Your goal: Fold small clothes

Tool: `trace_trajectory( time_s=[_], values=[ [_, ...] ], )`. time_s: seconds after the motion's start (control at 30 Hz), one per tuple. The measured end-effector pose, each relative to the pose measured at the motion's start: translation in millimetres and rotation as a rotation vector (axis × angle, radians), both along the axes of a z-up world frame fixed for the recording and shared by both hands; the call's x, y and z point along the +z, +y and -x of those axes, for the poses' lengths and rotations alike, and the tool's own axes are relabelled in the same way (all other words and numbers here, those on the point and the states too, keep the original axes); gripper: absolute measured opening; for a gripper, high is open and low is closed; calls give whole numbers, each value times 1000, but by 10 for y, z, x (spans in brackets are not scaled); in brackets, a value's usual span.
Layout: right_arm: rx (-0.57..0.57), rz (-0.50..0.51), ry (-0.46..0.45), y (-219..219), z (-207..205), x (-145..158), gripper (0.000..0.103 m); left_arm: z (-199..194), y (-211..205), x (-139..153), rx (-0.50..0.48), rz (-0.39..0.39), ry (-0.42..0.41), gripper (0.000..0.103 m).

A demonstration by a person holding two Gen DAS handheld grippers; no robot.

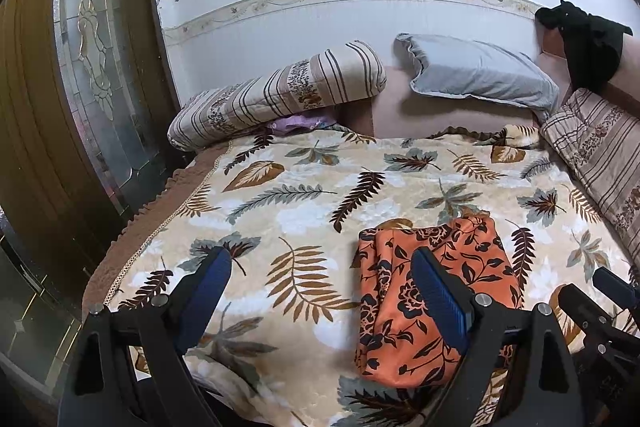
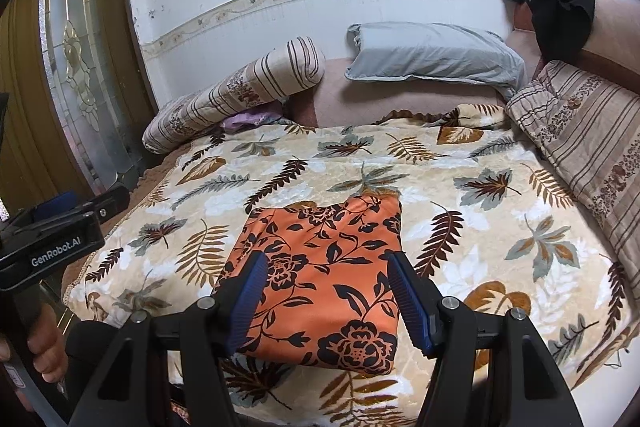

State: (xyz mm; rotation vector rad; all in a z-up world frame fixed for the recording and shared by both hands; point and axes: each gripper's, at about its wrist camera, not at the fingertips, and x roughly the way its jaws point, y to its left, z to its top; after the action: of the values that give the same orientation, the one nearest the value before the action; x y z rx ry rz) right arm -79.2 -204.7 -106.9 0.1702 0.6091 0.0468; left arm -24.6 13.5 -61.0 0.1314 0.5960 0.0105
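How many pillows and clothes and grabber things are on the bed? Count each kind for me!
Striped pillows: 2, one rolled at the left, one at the right
Grey pillow: 1
Orange flowered folded cloth: 1
Black garment on the headboard: 1
Purple cloth, half hidden: 1
Grippers: 2, left gripper and right gripper, both open
Total: 8

Left gripper (image 1: 320,291): jaws spread wide, nothing between the blue pads, pointed forward and down.
Right gripper (image 2: 326,293): jaws parted, narrower than the left, nothing gripped, same downward tilt.
Left hand (image 2: 44,341): fingers wrapped round the gripper's handle, seen at the edge of the right wrist view.
Spacing: grippers side by side, apart.
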Motion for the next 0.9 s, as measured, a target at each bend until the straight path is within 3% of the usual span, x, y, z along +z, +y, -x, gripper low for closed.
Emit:
trace_trajectory(
  time_s=[0.9],
  values=[
    [18,24,-7,73,-133,8,67,-53,23,-56,-15,1,15,91]
  ],
)
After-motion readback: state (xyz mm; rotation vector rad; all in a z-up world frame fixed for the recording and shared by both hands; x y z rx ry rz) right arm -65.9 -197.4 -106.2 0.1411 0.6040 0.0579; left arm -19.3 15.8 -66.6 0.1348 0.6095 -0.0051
